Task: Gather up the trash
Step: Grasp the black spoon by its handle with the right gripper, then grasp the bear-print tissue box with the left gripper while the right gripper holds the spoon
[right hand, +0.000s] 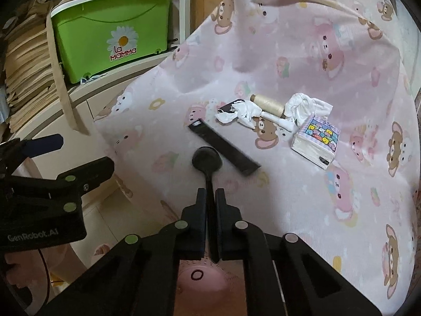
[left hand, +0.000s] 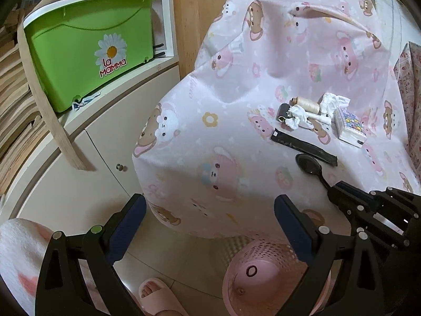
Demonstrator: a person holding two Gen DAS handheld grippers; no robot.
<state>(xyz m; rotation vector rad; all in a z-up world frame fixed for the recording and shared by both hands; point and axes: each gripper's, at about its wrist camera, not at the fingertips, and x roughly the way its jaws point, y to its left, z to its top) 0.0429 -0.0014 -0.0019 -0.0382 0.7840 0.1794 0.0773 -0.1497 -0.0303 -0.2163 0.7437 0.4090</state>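
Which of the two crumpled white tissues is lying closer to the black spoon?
The tissue left of the thread spool; the other tissue sits right of it.

Black spoon (right hand: 206, 158) between closed jaws

Glossy black plastic spoon (right hand: 206, 159), soft printed cloth bedsheet (right hand: 302, 60), crumpled paper tissue (right hand: 238, 114)

Cream cabinet (left hand: 79, 173) (knobbed doors) under a green bin (left hand: 92, 55) — tiled floor (left hand: 168, 260).
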